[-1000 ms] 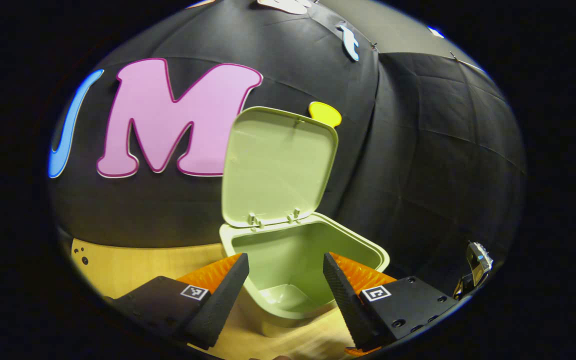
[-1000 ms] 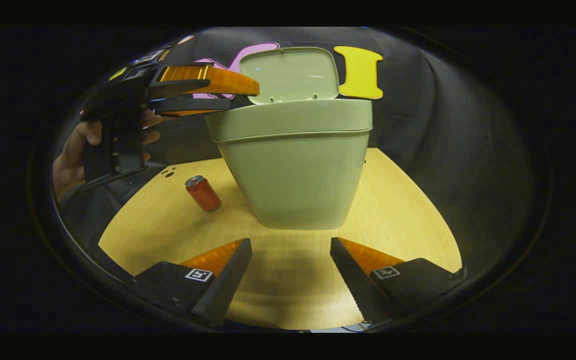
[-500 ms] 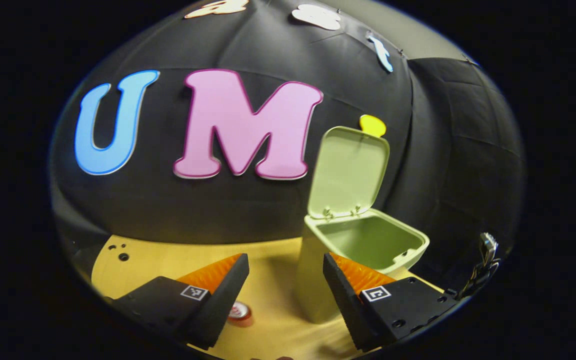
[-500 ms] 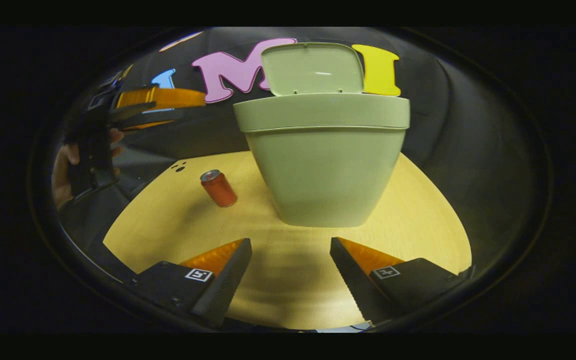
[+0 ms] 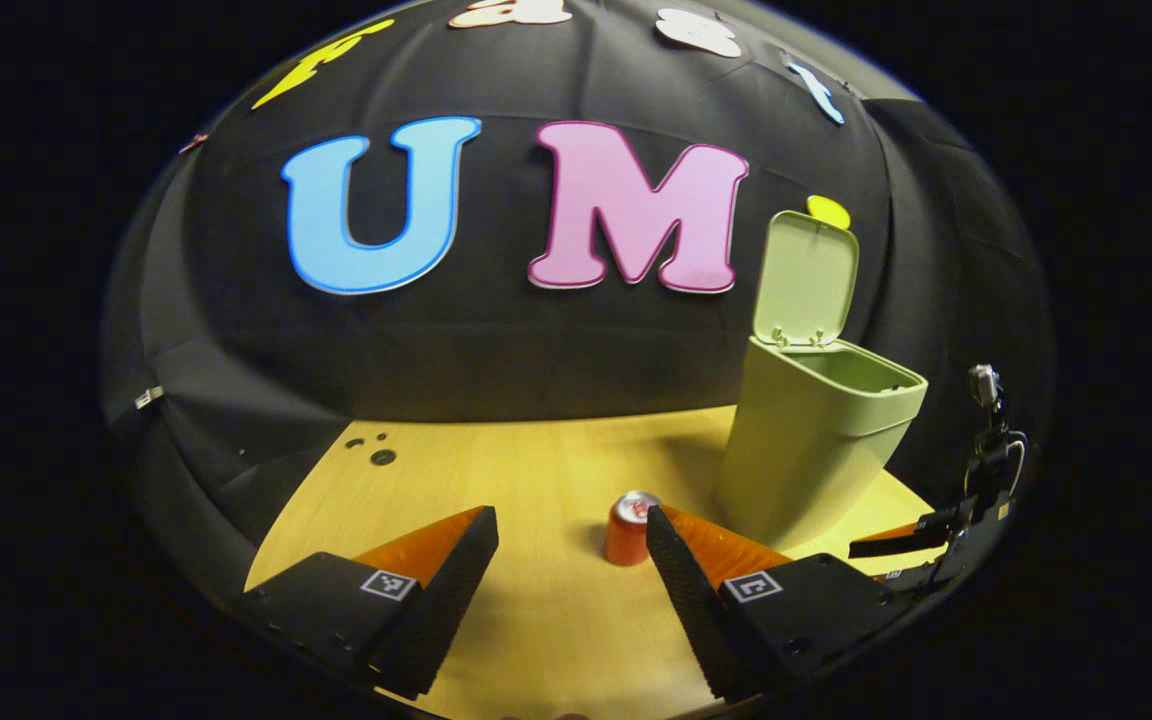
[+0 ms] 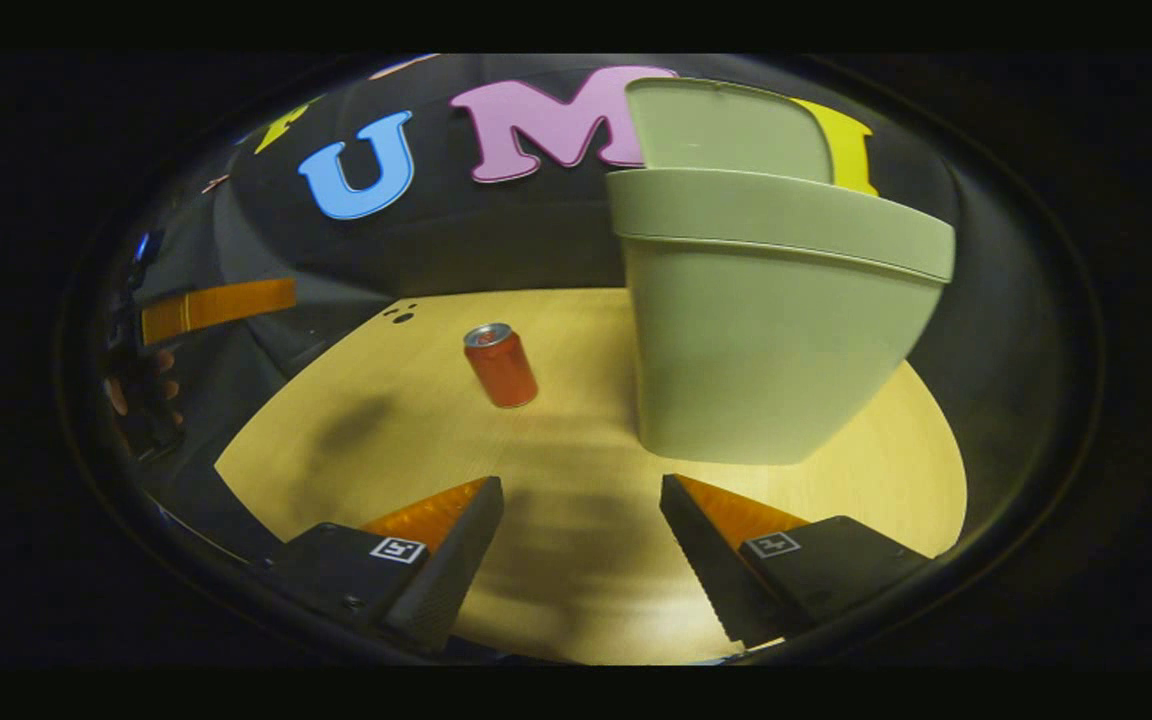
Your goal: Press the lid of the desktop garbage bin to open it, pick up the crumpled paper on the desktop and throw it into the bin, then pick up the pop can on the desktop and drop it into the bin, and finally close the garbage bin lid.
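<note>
The pale green garbage bin (image 5: 806, 450) stands on the wooden table with its lid (image 5: 806, 278) raised upright. In the right gripper view the bin (image 6: 756, 340) looms close on the right. A red pop can (image 5: 628, 528) stands upright left of the bin, just ahead of my left gripper (image 5: 571, 565), which is open and holds nothing. The can (image 6: 501, 365) also stands beyond my right gripper (image 6: 581, 545), which is open and empty low over the table. The left gripper (image 6: 216, 305) and the hand holding it show at the far left of the right gripper view.
The round wooden table (image 5: 496, 470) has small dark holes (image 5: 381, 456) near its far left edge. The black booth wall rises right behind the table. The other gripper (image 5: 936, 535) shows at the right edge of the left gripper view.
My left gripper has drawn back and left from above the open bin, bringing the can into view ahead. The right gripper has turned left, so the bin now sits at the right.
</note>
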Demonstrator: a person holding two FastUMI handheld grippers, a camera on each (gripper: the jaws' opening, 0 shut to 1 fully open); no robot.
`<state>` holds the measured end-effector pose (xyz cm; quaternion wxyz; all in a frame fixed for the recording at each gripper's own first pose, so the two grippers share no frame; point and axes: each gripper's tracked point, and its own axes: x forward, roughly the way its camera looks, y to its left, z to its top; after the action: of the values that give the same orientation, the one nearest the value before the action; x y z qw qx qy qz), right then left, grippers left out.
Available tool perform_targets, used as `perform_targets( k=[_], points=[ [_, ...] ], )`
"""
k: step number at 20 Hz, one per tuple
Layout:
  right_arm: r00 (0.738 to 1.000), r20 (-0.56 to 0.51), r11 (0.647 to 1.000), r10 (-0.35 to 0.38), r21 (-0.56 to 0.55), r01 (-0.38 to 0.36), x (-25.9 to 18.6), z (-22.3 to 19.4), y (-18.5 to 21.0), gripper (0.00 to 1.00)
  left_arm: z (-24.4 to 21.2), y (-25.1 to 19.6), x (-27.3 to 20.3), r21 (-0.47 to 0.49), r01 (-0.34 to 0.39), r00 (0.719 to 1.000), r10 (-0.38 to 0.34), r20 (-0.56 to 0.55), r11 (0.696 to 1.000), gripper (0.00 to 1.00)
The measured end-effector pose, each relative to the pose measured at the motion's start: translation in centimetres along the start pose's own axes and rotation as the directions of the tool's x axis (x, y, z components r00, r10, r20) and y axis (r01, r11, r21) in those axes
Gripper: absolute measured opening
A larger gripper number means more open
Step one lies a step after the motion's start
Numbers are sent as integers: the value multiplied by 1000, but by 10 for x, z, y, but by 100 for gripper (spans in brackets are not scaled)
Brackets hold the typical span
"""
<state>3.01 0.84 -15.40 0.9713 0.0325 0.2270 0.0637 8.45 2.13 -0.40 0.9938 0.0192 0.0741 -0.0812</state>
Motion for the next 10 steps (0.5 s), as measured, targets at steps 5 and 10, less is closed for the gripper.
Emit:
perform_targets(
  k=[5,10],
  points=[
    [999,12,998,35,-45,-35,34,16,31,99,-48,34,-27,-78,-92,993,85,-81,993,96],
    [998,25,994,56,-95,-53,70,31,49,99,-83,57,-46,-99,-156,978,140,-152,983,96]
  ],
)
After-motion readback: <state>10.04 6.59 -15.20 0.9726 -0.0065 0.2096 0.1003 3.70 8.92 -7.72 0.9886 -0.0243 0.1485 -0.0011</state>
